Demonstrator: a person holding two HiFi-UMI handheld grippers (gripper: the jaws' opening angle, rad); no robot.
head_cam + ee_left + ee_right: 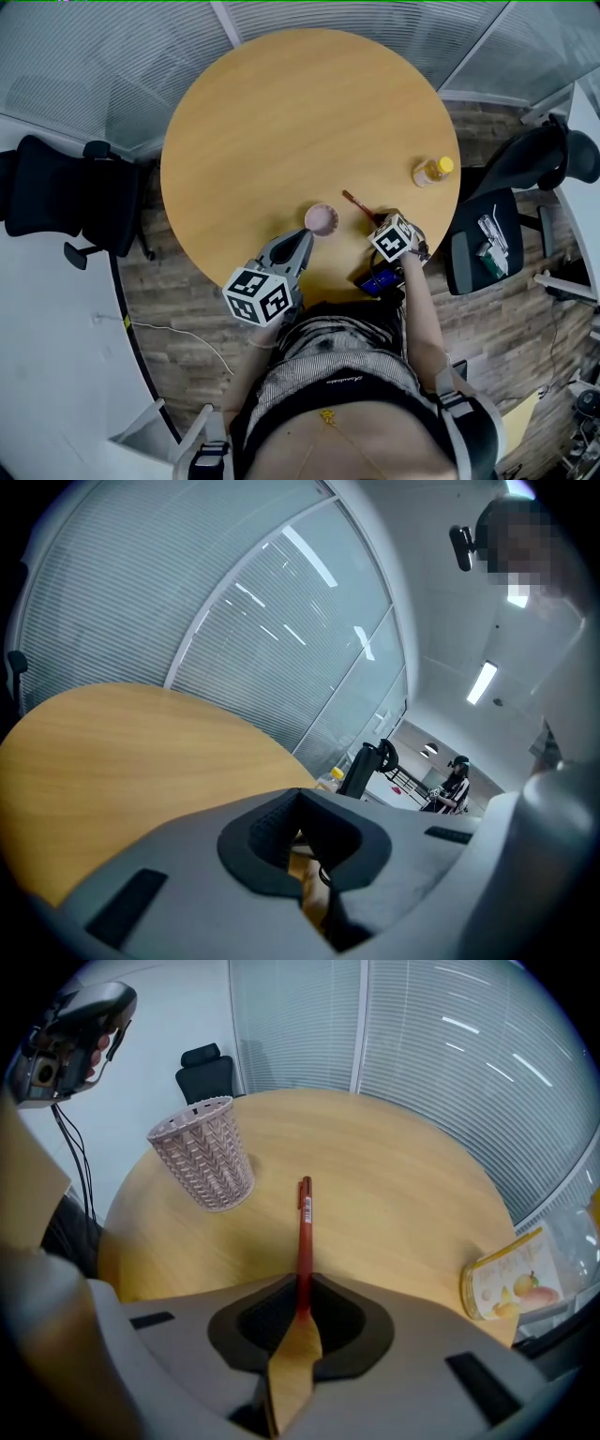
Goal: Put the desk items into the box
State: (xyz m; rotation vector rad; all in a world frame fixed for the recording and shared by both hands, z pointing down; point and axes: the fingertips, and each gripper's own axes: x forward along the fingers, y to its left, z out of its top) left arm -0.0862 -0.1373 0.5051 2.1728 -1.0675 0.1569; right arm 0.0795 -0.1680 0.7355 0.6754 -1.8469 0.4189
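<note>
Right tool (302, 1286) clenched on red pen (305, 1232) end, pen flat on bench (403, 1176): likely pinch for lift into basket (204, 1162). Left tool (298, 801) closed, empty, beside basket.

Upper centre of head view: round wooden table (281, 112). On it, near lower edge: small pink woven basket (322, 218); slim red pen (355, 200) just right of basket, not touching. Yellow-capped clear plastic bottle (432, 172) at table's right edge. Black office chair (56, 192) left of table; second black chair (511, 187) right.
</note>
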